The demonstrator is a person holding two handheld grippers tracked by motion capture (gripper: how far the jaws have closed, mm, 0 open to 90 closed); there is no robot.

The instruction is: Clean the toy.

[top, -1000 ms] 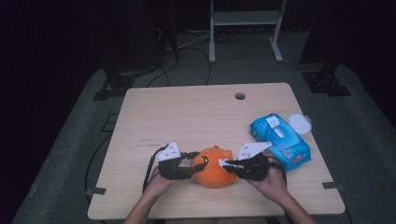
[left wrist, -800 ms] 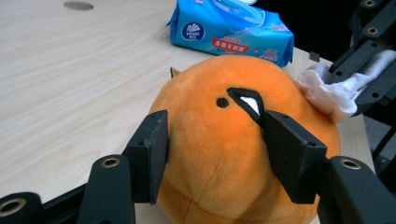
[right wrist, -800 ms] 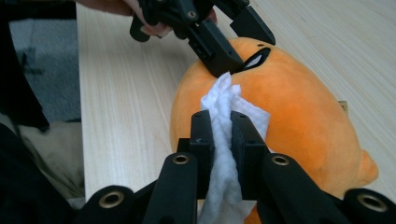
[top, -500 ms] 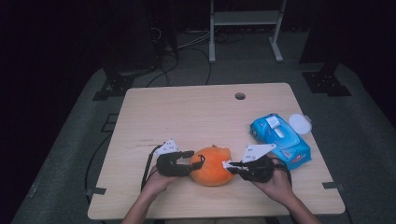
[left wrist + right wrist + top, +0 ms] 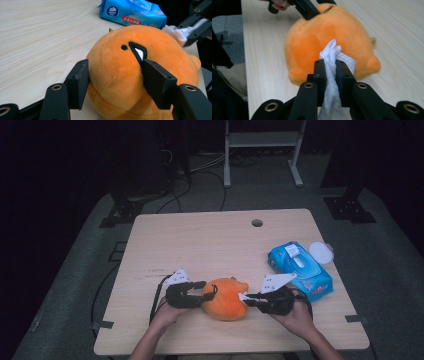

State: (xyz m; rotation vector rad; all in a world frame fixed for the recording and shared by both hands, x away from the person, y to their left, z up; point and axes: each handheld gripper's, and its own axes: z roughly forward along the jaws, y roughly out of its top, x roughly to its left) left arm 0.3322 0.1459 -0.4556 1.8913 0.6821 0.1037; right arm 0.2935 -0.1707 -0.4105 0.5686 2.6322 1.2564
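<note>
Plush toy [image 5: 227, 298], round and orange, lies on the near part of the table [image 5: 210, 245], between the two hands. The left hand-held gripper [image 5: 204, 293] reaches it from the left; in the left gripper view its two pads [image 5: 80, 82] stand on either side of the toy [image 5: 130, 75], close against the fabric with no dent showing, so it does not read as a firm squeeze. Its jaws have just been closing a little with the toy between them. The right hand-held gripper [image 5: 248, 298] comes from the right and is clamped on a white wipe [image 5: 334, 72], whose crumpled end touches the toy's [image 5: 329, 42] orange side. A blue pack of wipes [image 5: 300, 269] lies on the table to the right, well behind the right hand [image 5: 297, 315], with a white round lid [image 5: 320, 252] just beyond it near the table's edge.
</note>
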